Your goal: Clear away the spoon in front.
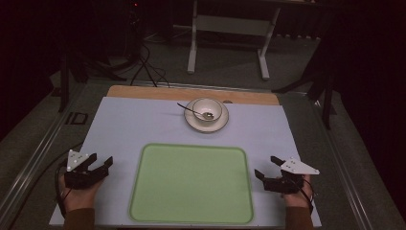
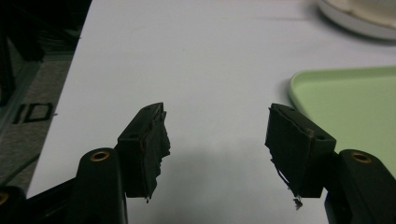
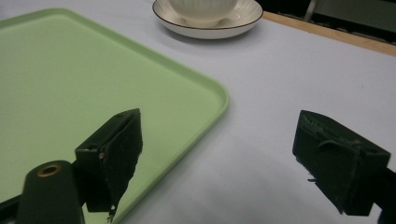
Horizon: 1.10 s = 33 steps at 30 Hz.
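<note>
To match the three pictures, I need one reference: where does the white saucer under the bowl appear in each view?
High view: the saucer lies upper centre, beyond the green tray.
Left gripper view: the saucer's edge shows at the top right corner.
Right gripper view: the saucer sits top centre, under the bowl.
Shared landmark: the green tray.

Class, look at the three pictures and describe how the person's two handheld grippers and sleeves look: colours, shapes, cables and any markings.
Both the left gripper and the right gripper are black, each with two blocky jaws, brass-coloured rivets at the jaw bases and frayed black pads. Each carries a pale three-cornered plate with small dark dots on top. A dark cable loops by each wrist. The sleeves are brown.
</note>
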Available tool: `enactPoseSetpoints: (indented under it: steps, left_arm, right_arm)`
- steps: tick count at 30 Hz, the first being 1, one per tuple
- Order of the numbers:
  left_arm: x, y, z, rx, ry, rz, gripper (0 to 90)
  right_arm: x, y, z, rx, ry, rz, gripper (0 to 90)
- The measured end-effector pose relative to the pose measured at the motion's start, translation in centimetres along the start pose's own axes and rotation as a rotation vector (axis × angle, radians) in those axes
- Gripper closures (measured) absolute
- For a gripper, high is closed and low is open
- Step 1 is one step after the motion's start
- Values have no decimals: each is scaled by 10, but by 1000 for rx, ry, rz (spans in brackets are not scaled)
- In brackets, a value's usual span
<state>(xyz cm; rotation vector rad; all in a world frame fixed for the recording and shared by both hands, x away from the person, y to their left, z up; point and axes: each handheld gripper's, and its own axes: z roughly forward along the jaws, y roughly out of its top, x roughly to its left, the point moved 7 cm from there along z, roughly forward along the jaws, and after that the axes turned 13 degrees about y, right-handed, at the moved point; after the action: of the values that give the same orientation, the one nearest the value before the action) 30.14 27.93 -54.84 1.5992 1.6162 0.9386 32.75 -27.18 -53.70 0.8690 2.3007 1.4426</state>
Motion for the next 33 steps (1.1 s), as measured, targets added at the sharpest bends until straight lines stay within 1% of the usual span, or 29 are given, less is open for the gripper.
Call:
enactPoseSetpoints:
  steps: [2,3,5,7,8,10,11,16,17,18,19,20,21,24,27,29,31,33]
  left_arm:
    - [-1,1,2,2,-8,-8,386]
    - [-2,2,4,-1,-12,-10,386]
    - [-5,4,5,-7,-12,-2,384]
    - [-9,5,4,-17,-11,15,383]
    - [-9,5,4,-17,-11,15,383]
    - [-13,6,3,-24,-14,32,380]
    - [-15,8,3,-32,-15,32,376]
    - [-20,11,1,-45,-33,29,366]
    - [-24,13,0,-56,-54,46,365]
    - [-24,13,0,-56,-54,46,365]
    - [-26,14,-1,-60,-59,55,367]
    - [-28,15,-2,-64,-63,68,373]
    - [-33,17,-3,-61,-78,83,380]
    - [-36,19,-2,-56,-77,103,394]
    - [-39,26,-3,-61,-77,111,408]
    - [-42,32,-4,-69,-82,117,428]
    - [-45,38,-5,-75,-83,120,429]
    - [-50,47,-5,-80,-99,125,431]
  right_arm:
    - [1,0,0,0,2,-8,144]
    - [1,-1,1,11,-4,-17,145]
    - [2,-2,0,9,0,-16,144]
    - [2,-1,-1,3,-4,-12,144]
    - [2,-1,-1,3,-4,-12,144]
    - [1,1,-3,-17,-9,-4,144]
    - [0,1,-3,-17,-17,-4,145]
    - [1,1,-4,-19,-18,-12,145]
    - [0,2,-4,-25,-19,-14,145]
    - [0,2,-5,-26,-20,-14,145]
    - [0,2,-4,-26,-20,-13,145]
    - [-1,2,-4,-26,-22,-15,147]
    - [-1,2,-3,-26,-23,-13,148]
    - [-2,3,-2,-24,-29,-17,148]
    - [-2,3,-2,-27,-28,-16,148]
    - [-3,3,-4,-33,-31,-14,148]
    - [-4,4,-4,-37,-31,-13,148]
    - [-4,4,-4,-37,-31,-12,148]
